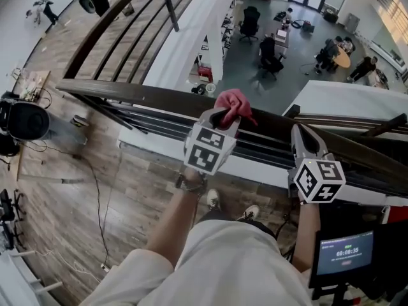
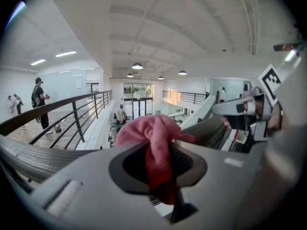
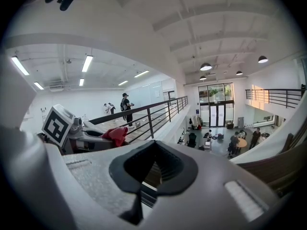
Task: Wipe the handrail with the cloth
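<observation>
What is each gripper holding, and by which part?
The left gripper pinches the pink cloth by a bunched fold, the rest bulging past its jaws. The right gripper holds nothing.

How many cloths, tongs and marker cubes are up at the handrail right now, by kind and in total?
Pink cloth: 1
Tongs: 2, left tongs, right tongs
Marker cubes: 2, left cube, right cube
Total: 5

Screen (image 1: 345, 252), lower right of the head view: a digital timer line that appears to read 00:00:35; the smaller print around it is too small to read. Marker cube (image 1: 207, 150) of the left gripper (image 1: 226, 115) and marker cube (image 1: 317, 180) of the right gripper (image 1: 298, 130): black-and-white square codes only.
</observation>
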Motion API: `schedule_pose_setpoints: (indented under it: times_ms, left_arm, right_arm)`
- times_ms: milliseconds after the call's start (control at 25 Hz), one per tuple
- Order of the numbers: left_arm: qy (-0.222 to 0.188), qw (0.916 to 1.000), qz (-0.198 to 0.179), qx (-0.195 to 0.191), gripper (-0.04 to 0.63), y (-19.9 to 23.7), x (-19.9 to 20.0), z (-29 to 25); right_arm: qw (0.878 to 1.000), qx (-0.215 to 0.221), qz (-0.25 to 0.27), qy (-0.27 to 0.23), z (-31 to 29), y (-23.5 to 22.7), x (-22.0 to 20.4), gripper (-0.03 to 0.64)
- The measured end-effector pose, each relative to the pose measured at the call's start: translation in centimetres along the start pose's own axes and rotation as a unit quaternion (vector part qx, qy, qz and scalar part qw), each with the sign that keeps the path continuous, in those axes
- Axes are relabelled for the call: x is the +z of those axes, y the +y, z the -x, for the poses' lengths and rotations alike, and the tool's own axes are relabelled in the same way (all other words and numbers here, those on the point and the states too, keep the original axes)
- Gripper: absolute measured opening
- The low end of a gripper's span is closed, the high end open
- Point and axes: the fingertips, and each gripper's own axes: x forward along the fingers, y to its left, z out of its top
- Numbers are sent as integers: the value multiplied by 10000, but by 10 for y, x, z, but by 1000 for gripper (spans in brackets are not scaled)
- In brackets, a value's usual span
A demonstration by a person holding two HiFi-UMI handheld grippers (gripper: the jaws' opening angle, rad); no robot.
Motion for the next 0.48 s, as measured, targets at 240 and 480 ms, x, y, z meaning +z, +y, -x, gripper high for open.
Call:
schedule_pose_setpoints:
  times_ms: [240, 480]
  left_arm:
    - [-29, 9999, 104, 126, 95, 42, -15, 18]
    - [-60, 9991, 218, 358, 95, 74, -11, 39]
  right_arm:
    - [9999, 129, 73, 57, -30, 38, -3, 3]
    - [9994, 269, 145, 144, -47, 63, 7, 3]
